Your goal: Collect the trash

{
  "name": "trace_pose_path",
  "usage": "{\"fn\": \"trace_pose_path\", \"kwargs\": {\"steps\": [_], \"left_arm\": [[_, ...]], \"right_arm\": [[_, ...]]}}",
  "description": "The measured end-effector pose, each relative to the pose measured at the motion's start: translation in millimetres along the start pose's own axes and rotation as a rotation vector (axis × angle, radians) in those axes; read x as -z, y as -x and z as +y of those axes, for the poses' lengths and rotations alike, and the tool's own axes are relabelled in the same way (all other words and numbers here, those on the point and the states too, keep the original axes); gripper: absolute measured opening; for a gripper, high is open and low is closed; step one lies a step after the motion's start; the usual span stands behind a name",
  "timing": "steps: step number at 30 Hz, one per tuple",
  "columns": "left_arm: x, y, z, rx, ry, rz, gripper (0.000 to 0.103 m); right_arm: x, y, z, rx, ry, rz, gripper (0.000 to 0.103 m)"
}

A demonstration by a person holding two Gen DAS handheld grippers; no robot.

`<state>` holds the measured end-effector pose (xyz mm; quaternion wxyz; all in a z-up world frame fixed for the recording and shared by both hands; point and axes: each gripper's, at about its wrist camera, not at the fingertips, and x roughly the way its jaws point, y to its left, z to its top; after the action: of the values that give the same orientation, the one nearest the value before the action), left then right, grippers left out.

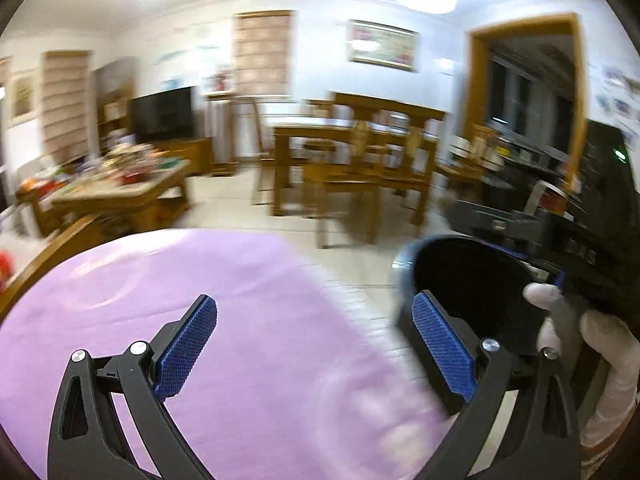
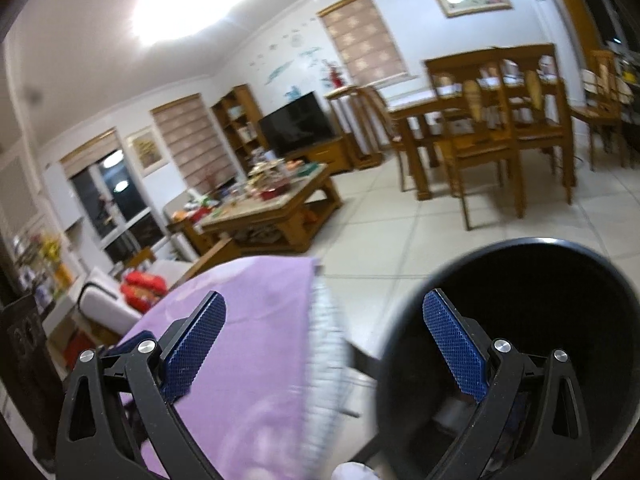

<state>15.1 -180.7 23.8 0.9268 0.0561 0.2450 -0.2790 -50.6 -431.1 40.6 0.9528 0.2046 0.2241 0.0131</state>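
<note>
Left gripper (image 1: 314, 346) jaws spread wide, empty; right gripper (image 2: 324, 338) likewise; gloved hand (image 1: 592, 344) at right.

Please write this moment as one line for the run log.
left gripper: open, empty, over purple cloth | right gripper: open, empty | black bin: beside cloth, inside dark | trash: none seen

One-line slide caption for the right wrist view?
Open right gripper over a purple cloth beside a black bin, with a cluttered coffee table beyond.

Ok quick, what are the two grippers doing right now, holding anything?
Left gripper: open, holding nothing, over the purple cloth.
Right gripper: open, holding nothing, one finger at the black bin.
</note>
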Motion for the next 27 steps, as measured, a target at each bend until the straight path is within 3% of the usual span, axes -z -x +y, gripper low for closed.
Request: {"fn": "trace_pose_path", "kwargs": {"steps": [5,12,18,27], "left_arm": [[5,33,68,-0.18,0.088,-0.017,0.098],[7,74,130,-0.33,0.175,-0.064,0.098],[6,92,149,-0.375,0.207,-0.099,0.098],[10,87,160,-0.387,0.219,-0.09,0.098]], "right_arm": [[13,-36,79,-0.072,0.076,0.015,0.098],[41,-76,176,-0.134,0.192,0.004,0.098],[56,-92,214,-0.123,0.262,-0.052,0.097],[63,-90,215,-0.123,0.272,-0.149,0.097]]}}
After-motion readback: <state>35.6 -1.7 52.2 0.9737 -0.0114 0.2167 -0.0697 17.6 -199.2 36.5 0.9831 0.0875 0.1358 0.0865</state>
